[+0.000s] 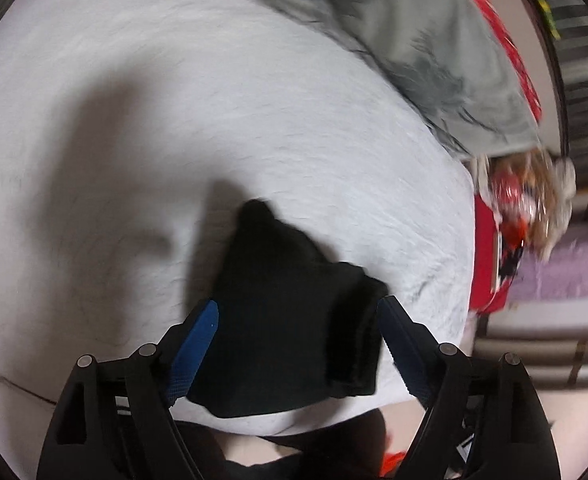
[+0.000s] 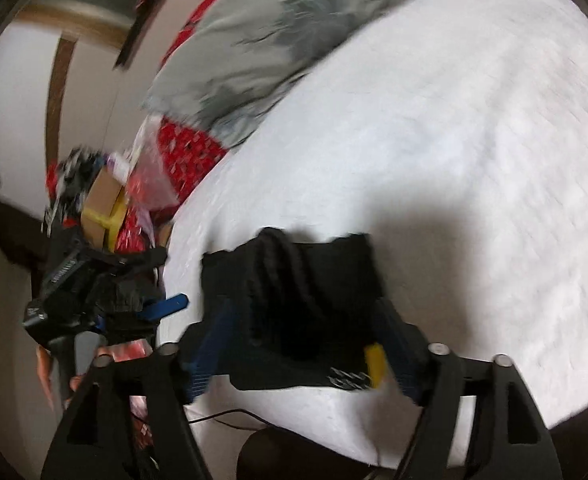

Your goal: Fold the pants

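Note:
The black pants (image 1: 286,280) lie as a small folded bundle on the white bed cover (image 1: 174,120), close to its near edge. My left gripper (image 1: 298,314) stands open above them, its blue pads (image 1: 204,328) on either side of the bundle without pressing it. In the right wrist view the same pants (image 2: 294,288) show a yellow tag (image 2: 373,362) at their near right corner. My right gripper (image 2: 303,316) is open too and straddles the bundle. The left gripper (image 2: 166,306) appears there off the bed's left edge, held by a gloved hand.
A crumpled grey blanket (image 1: 433,40) over red patterned fabric (image 2: 186,152) lies at the far end of the bed. Beside the bed sits clutter with a cardboard box (image 2: 102,204). A thin dark cable (image 2: 230,420) hangs by the near edge. A purple rug (image 1: 565,264) covers the floor.

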`<state>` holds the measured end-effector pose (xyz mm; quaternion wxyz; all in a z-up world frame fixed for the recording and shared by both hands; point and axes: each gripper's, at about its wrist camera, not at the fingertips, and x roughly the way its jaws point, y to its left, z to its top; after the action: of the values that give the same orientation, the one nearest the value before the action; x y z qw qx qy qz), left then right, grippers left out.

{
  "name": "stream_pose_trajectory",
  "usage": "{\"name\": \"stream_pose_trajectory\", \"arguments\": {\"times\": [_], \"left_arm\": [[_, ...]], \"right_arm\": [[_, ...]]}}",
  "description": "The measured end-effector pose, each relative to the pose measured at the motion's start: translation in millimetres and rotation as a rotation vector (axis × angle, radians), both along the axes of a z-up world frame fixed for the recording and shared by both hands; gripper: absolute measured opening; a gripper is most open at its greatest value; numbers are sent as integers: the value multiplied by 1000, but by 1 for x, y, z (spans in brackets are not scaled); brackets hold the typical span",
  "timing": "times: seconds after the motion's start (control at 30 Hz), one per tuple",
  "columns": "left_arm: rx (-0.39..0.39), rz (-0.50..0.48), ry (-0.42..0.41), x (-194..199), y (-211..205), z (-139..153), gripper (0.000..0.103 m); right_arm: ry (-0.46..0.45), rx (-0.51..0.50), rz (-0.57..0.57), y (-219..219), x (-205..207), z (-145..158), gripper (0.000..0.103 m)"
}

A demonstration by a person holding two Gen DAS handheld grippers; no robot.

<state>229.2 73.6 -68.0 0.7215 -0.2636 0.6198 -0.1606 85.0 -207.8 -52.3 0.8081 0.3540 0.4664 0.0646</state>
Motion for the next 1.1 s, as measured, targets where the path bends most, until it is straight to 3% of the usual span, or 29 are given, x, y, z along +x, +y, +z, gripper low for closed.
{"name": "stream_pose_trajectory", "arguments": {"times": [0.23, 0.4, 0.43, 0.5, 0.6, 0.73, 1.1], "left_arm": [[10, 31, -20, -4, -4, -33, 82], [-2, 5, 0, 1, -13, -50, 78], [-9, -3, 4, 2, -17, -51, 73], [22, -27, -22, 6, -33, -45, 69], [71, -68, -45, 6, -52, -41, 55], [193, -97, -63, 8, -78, -45, 55], [248, -66, -87, -7, -90, -33, 57]], "right_arm": [[49, -143, 69, 43, 33, -3, 78], [79, -329, 102, 64, 44, -11, 75], [72, -328, 98, 61, 44, -13, 69], [66, -271, 95, 47, 41, -15, 22], [83, -187, 49, 17, 31, -21, 22], [105, -73, -19, -11, 20, -38, 22], [110, -67, -8, -10, 25, -34, 27]]}}
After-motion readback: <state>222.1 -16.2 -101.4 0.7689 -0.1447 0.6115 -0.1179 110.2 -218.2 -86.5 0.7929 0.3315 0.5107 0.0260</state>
